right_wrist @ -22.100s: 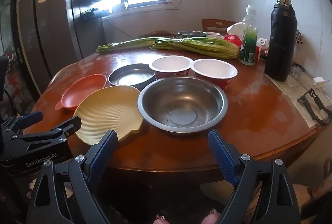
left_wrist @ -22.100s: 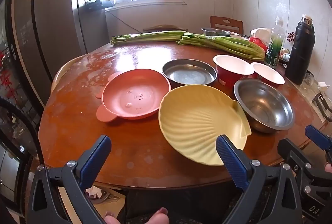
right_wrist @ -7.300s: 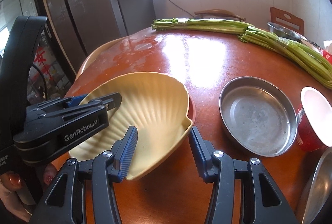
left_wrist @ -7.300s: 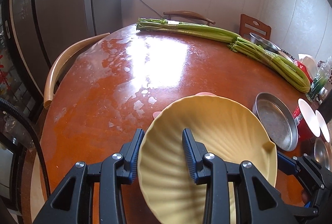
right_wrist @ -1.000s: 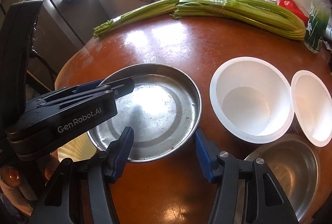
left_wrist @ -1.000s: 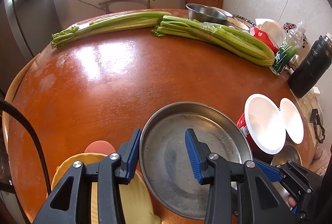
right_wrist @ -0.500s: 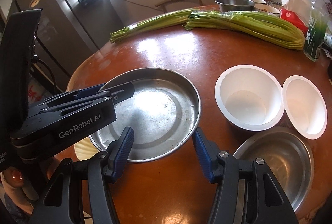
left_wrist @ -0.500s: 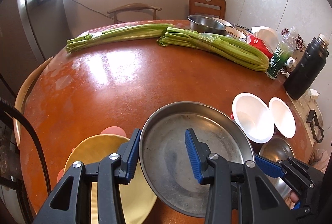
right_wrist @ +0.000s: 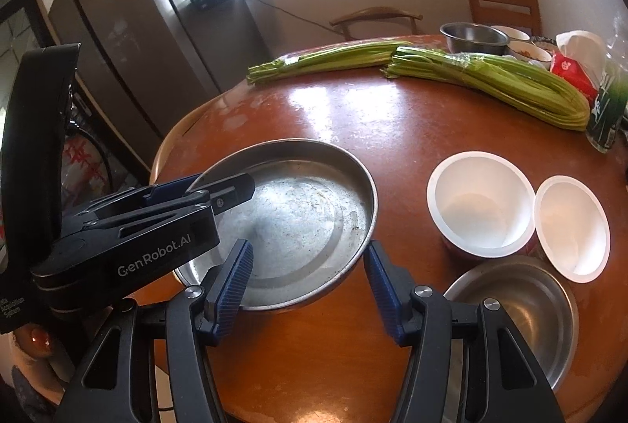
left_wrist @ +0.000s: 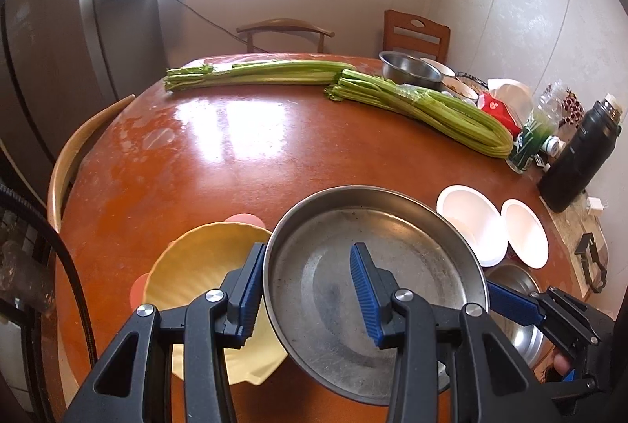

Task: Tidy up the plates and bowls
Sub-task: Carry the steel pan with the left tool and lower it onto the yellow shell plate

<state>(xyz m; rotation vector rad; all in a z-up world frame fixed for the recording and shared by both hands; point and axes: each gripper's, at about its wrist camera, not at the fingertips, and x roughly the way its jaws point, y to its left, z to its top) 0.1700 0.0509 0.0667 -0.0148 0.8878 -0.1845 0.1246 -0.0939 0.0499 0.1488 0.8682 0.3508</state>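
Note:
A round steel plate point(left_wrist: 412, 258) hangs tilted above the brown table point(left_wrist: 255, 156). My left gripper point(left_wrist: 306, 248) is shut on its left rim, one finger outside and one inside. My right gripper point(right_wrist: 308, 246) is shut on the near right rim of the steel plate point(right_wrist: 298, 219), which sits between its pads. Below and to the left lies a yellow shell plate point(left_wrist: 204, 258) on a pink plate point(left_wrist: 243, 219). Two white bowls point(right_wrist: 479, 203) point(right_wrist: 569, 226) and a steel bowl point(right_wrist: 510, 313) stand to the right.
Two celery bunches point(left_wrist: 255, 73) point(left_wrist: 424, 109) lie across the far side of the table. A black flask point(left_wrist: 581, 156), a green bottle point(left_wrist: 530, 136) and another steel bowl point(left_wrist: 410, 68) crowd the far right. A chair back point(left_wrist: 78, 148) hugs the table's left edge.
Both grippers have risen with the steel plate held between them and drifted left. More of the yellow shell plate shows below the left gripper.

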